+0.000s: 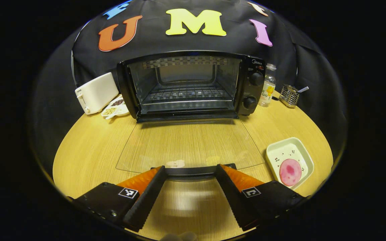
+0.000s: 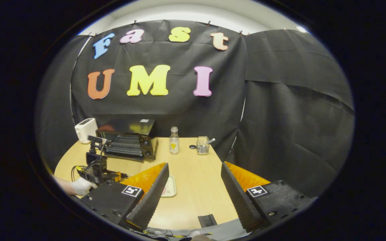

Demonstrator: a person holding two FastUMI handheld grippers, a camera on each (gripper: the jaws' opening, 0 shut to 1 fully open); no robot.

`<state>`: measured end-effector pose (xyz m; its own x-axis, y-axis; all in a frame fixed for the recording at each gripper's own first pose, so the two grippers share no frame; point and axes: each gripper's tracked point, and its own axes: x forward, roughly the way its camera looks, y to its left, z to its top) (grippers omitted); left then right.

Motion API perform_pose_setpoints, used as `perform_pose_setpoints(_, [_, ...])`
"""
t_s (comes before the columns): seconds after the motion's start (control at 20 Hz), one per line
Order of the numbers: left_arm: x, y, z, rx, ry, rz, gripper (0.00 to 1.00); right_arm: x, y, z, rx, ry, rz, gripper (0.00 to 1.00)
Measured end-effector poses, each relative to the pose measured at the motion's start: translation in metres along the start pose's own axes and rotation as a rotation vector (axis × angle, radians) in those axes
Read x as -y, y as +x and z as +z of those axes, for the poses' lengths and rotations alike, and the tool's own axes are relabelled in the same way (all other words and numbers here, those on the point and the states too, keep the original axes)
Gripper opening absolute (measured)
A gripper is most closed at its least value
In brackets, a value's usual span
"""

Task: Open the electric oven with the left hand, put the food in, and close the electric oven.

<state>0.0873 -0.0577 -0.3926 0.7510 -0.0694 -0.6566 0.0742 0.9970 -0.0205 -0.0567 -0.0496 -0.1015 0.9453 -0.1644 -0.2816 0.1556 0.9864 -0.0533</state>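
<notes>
The left hand-held gripper (image 1: pixel 190 174), spread at the black handle (image 1: pixel 193 171) of the black electric oven's (image 1: pixel 193 87) lowered glass door (image 1: pixel 189 147), should back off straight.

The oven (image 1: pixel 186 85) mouth gapes unblocked above the lowered glass door (image 1: pixel 188 145); a toaster (image 1: pixel 95 93) and bottle (image 1: pixel 268 85) flank it, leaving bare table (image 1: pixel 89 140) alongside.

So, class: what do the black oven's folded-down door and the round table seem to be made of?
Black oven's folded-down door: probably clear glass, since the tabletop's grain shows through it and it glints, with a dark handle bar. Round table: pale wood or wood-look laminate, striped grain, slight sheen.
</notes>
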Motion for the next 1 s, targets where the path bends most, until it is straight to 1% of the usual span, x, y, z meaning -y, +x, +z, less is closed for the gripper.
perform_pose_setpoints(0.2, [-0.005,-0.008,0.007,0.039,-0.007,0.007,0.97,0.0,0.024,-0.015,-0.03,-0.017,0.035,0.99])
perform_pose_setpoints(0.25, [-0.01,-0.013,0.008,0.049,0.0,0.021,0.97,0.0,0.034,-0.02,-0.043,-0.022,0.048,0.97])
perform_pose_setpoints(0.3, [-0.015,-0.021,0.013,0.066,0.004,0.033,0.97,-0.001,0.047,-0.027,-0.058,-0.03,0.062,0.99])
perform_pose_setpoints(0.35, [-0.02,-0.029,0.017,0.087,0.006,0.046,0.97,-0.001,0.06,-0.034,-0.079,-0.037,0.081,0.99])
perform_pose_setpoints(0.5, [-0.034,-0.067,0.03,0.127,0.019,0.087,0.97,-0.005,0.103,-0.064,-0.15,-0.033,0.146,0.99])
perform_pose_setpoints(0.6, [-0.046,-0.098,0.046,0.177,0.035,0.118,0.97,-0.011,0.136,-0.09,-0.218,-0.022,0.192,0.99])
perform_pose_setpoints(0.75, [-0.049,-0.15,0.075,0.26,0.033,0.142,0.96,-0.029,0.184,-0.127,-0.339,0.016,0.269,0.99])
perform_pose_setpoints(0.95, [-0.048,-0.209,0.114,0.338,0.013,0.203,0.97,-0.05,0.229,-0.174,-0.517,0.094,0.365,0.9])
perform_pose_setpoints(1.0, [-0.045,-0.221,0.121,0.351,0.002,0.216,0.97,-0.056,0.238,-0.184,-0.558,0.104,0.386,0.83])
